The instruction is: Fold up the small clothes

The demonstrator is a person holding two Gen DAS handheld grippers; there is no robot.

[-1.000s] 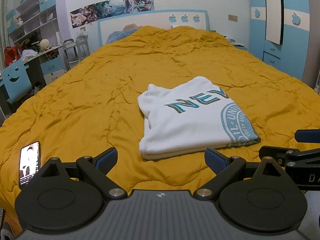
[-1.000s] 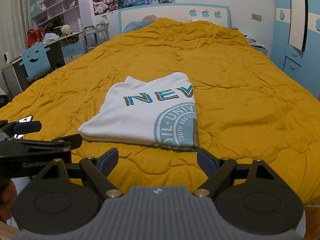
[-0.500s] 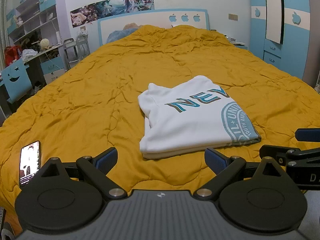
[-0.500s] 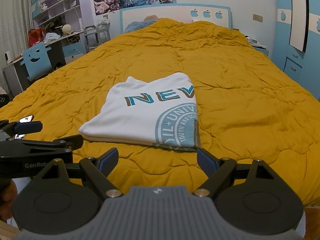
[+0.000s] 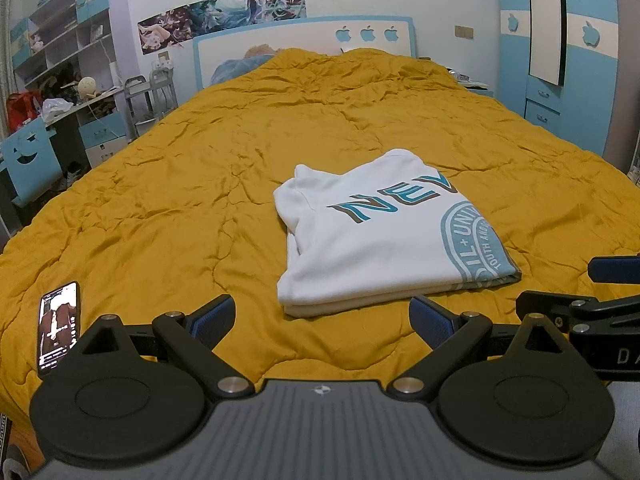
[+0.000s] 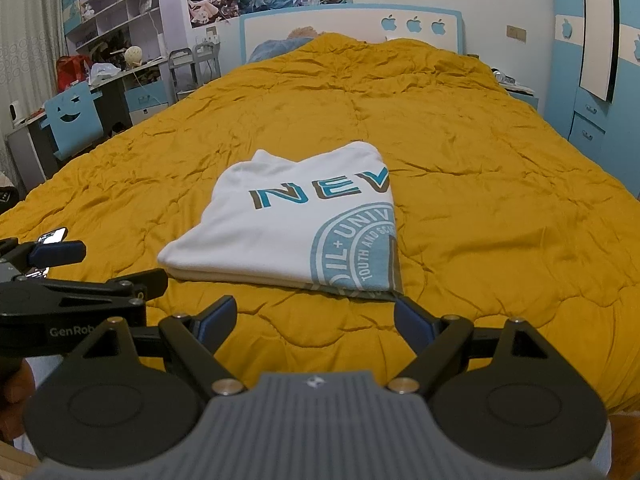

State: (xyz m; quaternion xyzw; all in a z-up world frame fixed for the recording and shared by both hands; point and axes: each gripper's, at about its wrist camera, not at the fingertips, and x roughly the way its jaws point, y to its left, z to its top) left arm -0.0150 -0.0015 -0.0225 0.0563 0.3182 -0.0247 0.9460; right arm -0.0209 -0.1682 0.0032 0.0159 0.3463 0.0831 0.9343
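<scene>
A white T-shirt [image 5: 380,236] with teal lettering and a round teal print lies folded into a flat rectangle on the mustard-yellow quilt [image 5: 180,200]; the same T-shirt [image 6: 296,228] lies at the centre of the right wrist view. My left gripper [image 5: 322,316] hovers just short of the shirt's near edge, open, nothing between its blue-padded fingers. My right gripper [image 6: 316,316] hangs likewise before the near edge, open and holding nothing. Each gripper shows at the edge of the other's view: the right gripper [image 5: 592,296], the left gripper [image 6: 68,272].
A phone [image 5: 58,322] with a lit screen lies on the quilt at the near left. A desk, blue chair [image 5: 28,160] and shelves stand left of the bed; blue wardrobes [image 5: 560,60] stand right. The headboard [image 5: 304,48] is at the far end.
Almost nothing has moved; both grippers stay open in front of the folded shirt, with only a slight drift of the views.
</scene>
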